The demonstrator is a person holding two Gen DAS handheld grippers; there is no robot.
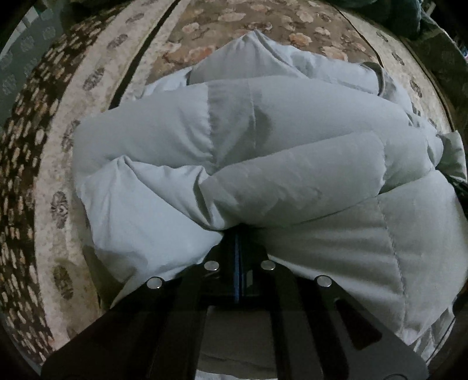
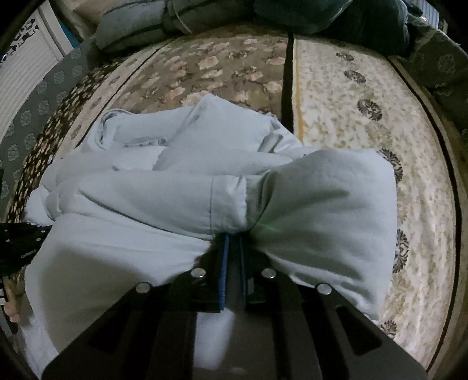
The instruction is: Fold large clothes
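Note:
A pale blue puffy quilted jacket (image 1: 263, 140) lies bunched on a patterned bedspread (image 1: 49, 152). My left gripper (image 1: 238, 236) points down into it, its jaws shut on a pinch of the jacket's fabric, the fingertips buried in the folds. In the right wrist view the same jacket (image 2: 181, 193) spreads ahead and to the left. My right gripper (image 2: 234, 238) is shut on a fold of the jacket near a stitched hem. At the left edge of that view the dark body of the left gripper (image 2: 20, 245) shows beside the jacket.
The bedspread (image 2: 351, 122) carries floral and medallion patterns, with dark stripes running across it. Dark green bedding or cushions (image 2: 204, 17) pile at the far end. A patterned grey surface (image 2: 38, 96) and a white slatted panel (image 2: 26, 64) lie to the left. A fingertip (image 2: 13, 314) shows low left.

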